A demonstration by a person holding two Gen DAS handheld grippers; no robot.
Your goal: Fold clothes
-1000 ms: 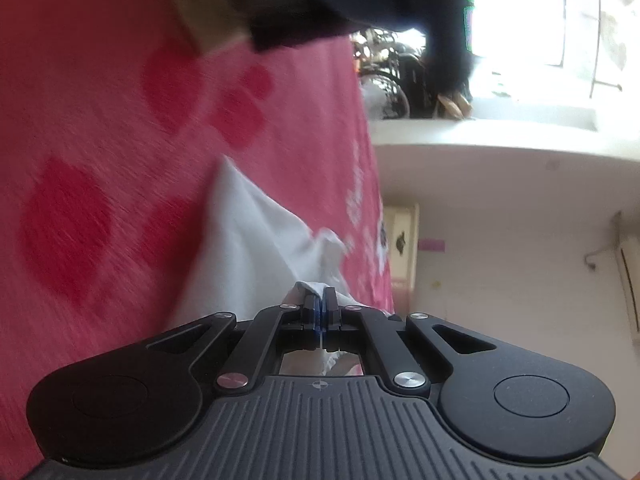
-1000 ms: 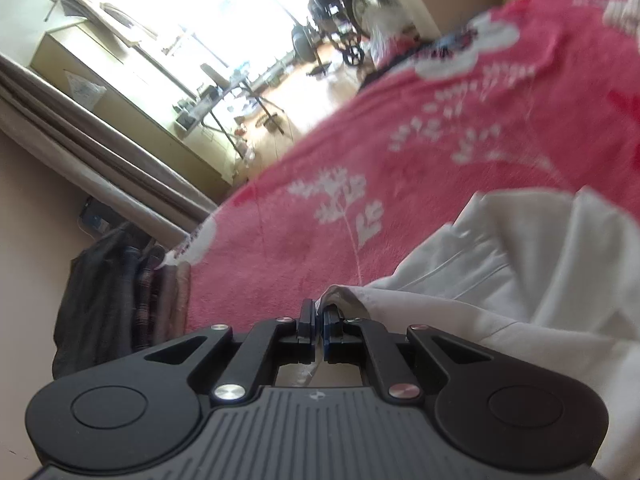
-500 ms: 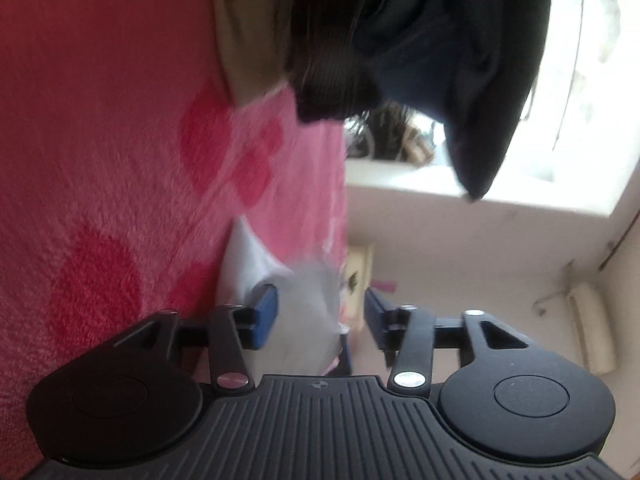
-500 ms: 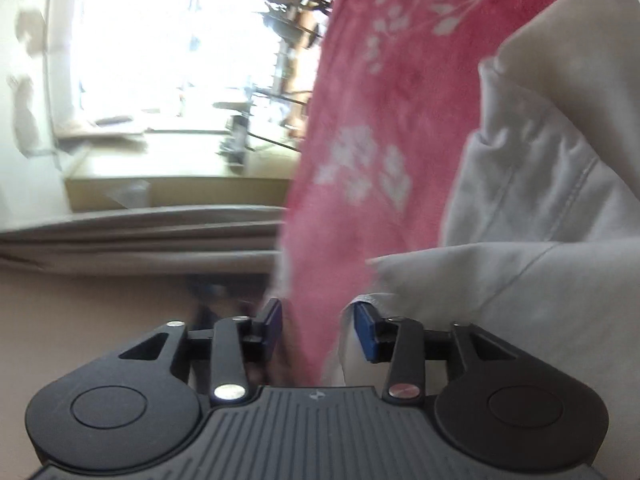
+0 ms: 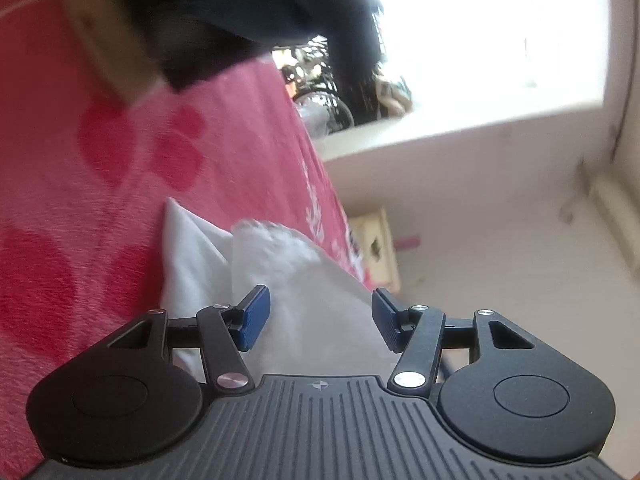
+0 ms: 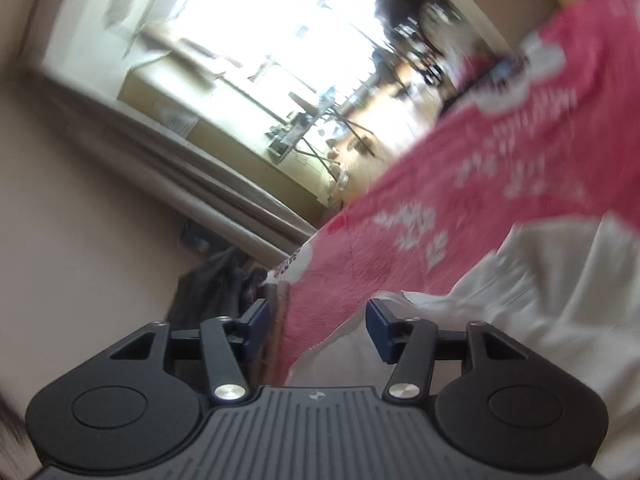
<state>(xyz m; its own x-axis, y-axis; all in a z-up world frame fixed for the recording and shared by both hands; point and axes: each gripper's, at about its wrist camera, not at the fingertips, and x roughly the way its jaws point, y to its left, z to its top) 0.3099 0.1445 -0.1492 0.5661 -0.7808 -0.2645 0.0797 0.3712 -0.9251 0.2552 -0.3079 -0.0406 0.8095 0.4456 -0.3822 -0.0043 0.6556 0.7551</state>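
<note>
A white garment (image 5: 192,248) lies crumpled on the pink flowered blanket (image 5: 100,200). My left gripper (image 5: 320,314) hovers just over it, jaws opening. The cloth shows through the gap, but the blue pads (image 5: 254,318) do not press on it. In the right wrist view the same white garment (image 6: 540,300) spreads across the lower right of the blanket (image 6: 460,200). My right gripper (image 6: 316,326) is by its near edge, jaws also opening. A corner of cloth reaches toward the right pad (image 6: 378,330) without being pinched.
Dark clothes (image 5: 248,8) and a tan piece (image 5: 104,40) lie at the blanket's far end. Beyond the bed edge are a cream cabinet (image 5: 376,248), a wall and a bright window. A dark heap of clothes (image 6: 212,292) sits on the floor below pale curtains (image 6: 200,176).
Both grippers were shut on edges of the white garment a second ago; both have let go and opened. The cloth has dropped onto the blanket, and both views have swung and lifted.
</note>
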